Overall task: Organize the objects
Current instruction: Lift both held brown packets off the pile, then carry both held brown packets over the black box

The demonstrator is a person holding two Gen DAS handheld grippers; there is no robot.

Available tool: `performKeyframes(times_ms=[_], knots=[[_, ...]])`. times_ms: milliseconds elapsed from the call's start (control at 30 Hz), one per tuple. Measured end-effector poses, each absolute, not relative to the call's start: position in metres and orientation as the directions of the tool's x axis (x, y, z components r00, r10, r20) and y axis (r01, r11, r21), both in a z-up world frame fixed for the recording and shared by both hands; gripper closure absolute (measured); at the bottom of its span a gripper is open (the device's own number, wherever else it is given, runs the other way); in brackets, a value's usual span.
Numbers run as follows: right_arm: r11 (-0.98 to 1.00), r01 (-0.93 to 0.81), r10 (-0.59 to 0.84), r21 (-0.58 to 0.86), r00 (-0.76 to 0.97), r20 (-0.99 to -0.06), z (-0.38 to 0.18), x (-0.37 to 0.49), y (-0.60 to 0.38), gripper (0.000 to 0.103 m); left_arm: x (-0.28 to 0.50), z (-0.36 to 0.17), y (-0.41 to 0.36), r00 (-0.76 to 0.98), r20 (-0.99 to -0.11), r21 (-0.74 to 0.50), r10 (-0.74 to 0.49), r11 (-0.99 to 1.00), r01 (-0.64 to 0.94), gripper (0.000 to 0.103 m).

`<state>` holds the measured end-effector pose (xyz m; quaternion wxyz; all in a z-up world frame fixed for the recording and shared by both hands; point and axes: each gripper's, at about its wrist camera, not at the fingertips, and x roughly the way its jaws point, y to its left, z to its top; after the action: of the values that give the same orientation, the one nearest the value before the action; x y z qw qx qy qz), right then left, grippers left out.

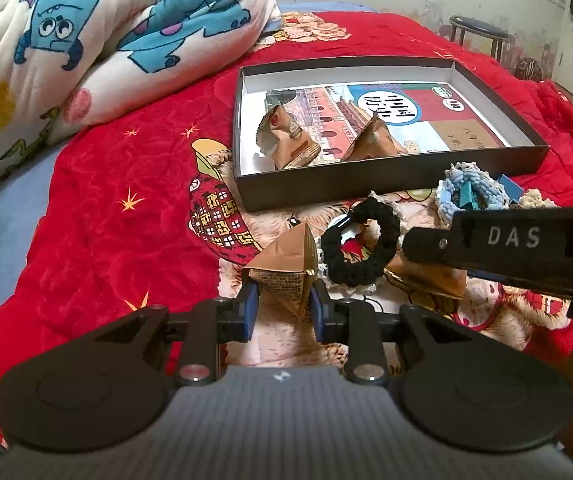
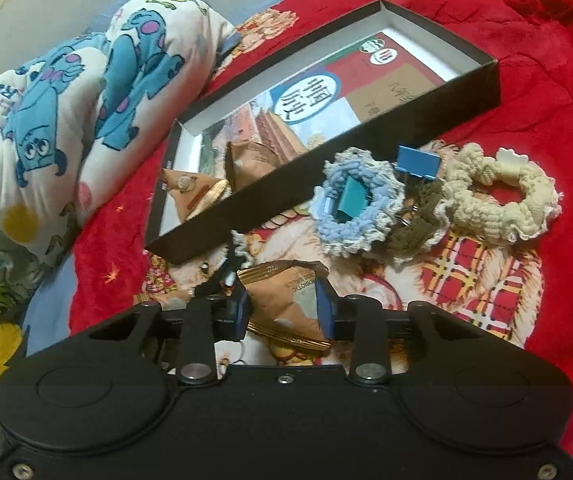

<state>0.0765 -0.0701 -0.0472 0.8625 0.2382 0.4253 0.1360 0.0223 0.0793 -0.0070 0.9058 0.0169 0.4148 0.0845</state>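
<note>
With each hand-held gripper clamped on a brown snack packet, left (image 1: 282,306) on one (image 1: 282,276) and right (image 2: 284,314) on another (image 2: 286,300), both on the bed at 6 o'clock of the black box (image 1: 386,190), you risk crushing them or catching the box's near wall.

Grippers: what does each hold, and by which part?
Left gripper pinches a brown snack packet across its lower sides. Right gripper pinches another packet across its middle.

Dim indoor light, soft shadows, strong fisheye bend at edges, slight blur, colours oversaturated
</note>
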Motion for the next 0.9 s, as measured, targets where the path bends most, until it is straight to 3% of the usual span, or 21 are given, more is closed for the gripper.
performKeyframes(times_ms=[333, 733, 900], knots=[[0.813, -0.136, 0.51, 0.566, 0.635, -0.581, -0.027, 0.074, -0.066, 0.071, 0.017, 0.005, 0.082, 0.695, -0.688, 0.124, 0.21, 0.977, -0.173, 0.072], [0.783, -0.293, 0.584, 0.548, 0.65, -0.487, 0.003, 0.079, -0.066, 0.071, 0.015, 0.015, 0.087, 0.742, -0.644, 0.062, 0.188, 0.979, -0.194, 0.072], [0.774, -0.282, 0.58, 0.567, 0.676, -0.455, 0.008, 0.089, -0.081, 0.071, 0.016, 0.017, 0.087, 0.755, -0.633, 0.039, 0.173, 0.981, -0.192, 0.072]])
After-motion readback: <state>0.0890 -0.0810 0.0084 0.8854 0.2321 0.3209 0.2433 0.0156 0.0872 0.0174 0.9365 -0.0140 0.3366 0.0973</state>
